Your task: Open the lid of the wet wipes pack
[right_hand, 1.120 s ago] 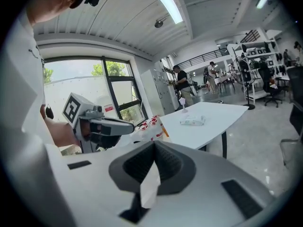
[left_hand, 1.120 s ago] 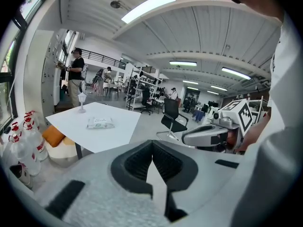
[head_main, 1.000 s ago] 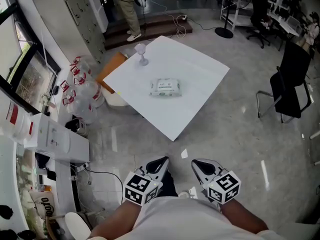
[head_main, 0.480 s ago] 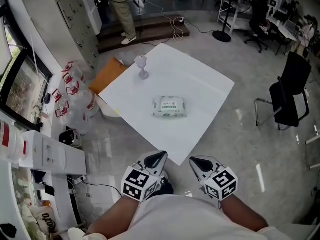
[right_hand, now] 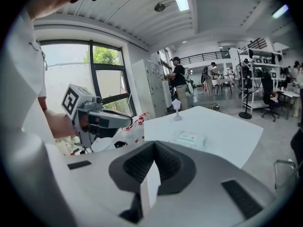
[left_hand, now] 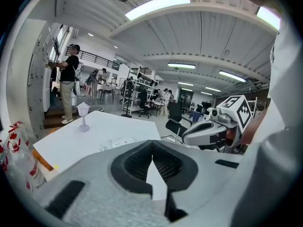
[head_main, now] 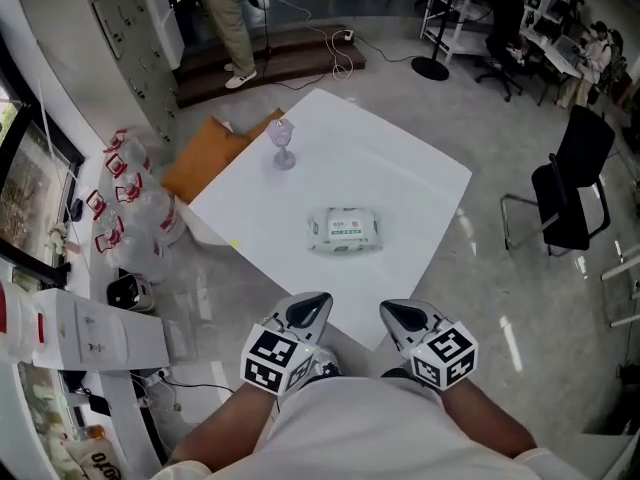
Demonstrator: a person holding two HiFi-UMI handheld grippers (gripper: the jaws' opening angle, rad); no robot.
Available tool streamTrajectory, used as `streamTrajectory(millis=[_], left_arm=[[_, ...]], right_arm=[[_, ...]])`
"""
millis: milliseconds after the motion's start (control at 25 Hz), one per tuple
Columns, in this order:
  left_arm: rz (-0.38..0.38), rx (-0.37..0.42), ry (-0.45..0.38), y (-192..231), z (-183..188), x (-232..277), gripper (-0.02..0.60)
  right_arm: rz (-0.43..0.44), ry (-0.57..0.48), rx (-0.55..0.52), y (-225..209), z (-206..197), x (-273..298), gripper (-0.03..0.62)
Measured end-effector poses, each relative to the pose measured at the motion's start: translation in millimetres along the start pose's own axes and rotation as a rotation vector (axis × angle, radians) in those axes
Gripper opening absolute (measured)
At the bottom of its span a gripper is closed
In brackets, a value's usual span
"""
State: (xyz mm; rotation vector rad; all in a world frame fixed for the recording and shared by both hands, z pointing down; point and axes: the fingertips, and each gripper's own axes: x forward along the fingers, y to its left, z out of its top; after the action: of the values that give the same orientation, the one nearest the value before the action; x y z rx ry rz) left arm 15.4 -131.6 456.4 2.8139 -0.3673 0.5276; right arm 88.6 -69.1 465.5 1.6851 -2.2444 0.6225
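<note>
The white square table [head_main: 400,163] stands cornerwise to the person. A soft white-and-green plastic pack of wet wipes [head_main: 345,230] lies flat on the table, a little nearer its near corner than its middle. The pack's printed top faces up, and the lid looks flat against it.

A small clear stemmed goblet [head_main: 283,145] stands upright on the table near its far left edge, well apart from the pack.

The left grey two-jaw gripper [head_main: 315,301] and the right grey two-jaw gripper [head_main: 390,309] hang side by side at the table's near corner. Both point over the table toward the pack and are well short of it. Each gripper's own view shows its black ribbed pads pressed together at the tips, with nothing pinched between them.

A flat brown cardboard sheet [head_main: 205,148] lies on the floor against the table's left edge. Clear bottles with red-and-white labels [head_main: 135,203] are clustered on the floor further left of the table. A black office chair [head_main: 565,193] stands well off the table's right side. A person in khaki trousers [head_main: 225,18] stands beyond the table's far corner.
</note>
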Motion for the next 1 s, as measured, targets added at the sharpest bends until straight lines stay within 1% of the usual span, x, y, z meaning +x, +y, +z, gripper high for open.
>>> streamTrajectory(millis=[240, 440, 680, 1000], left_arm=[[-0.02, -0.016, -0.008, 13.5, 1.4, 3.8, 0.002], [-0.007, -0.034, -0.025, 23.0, 2.9, 5.5, 0.002], [0.02, -0.048, -0.036, 24.7, 2.4, 10.6, 0.002], [0.04, -0.05, -0.026, 26.6, 2.3, 20.4, 0.002]], right_arm=[[-0.008, 0.026, 0.0, -2.9, 6.2, 14.7, 0.008], [-0.009, 0.019, -0.024, -7.8, 15.8, 22.8, 0.008], [0.002, 0.01, -0.083, -17.3, 24.7, 29.7, 0.008], [0.012, -0.008, -0.133, -29.7, 32.9, 32.5, 0.008]])
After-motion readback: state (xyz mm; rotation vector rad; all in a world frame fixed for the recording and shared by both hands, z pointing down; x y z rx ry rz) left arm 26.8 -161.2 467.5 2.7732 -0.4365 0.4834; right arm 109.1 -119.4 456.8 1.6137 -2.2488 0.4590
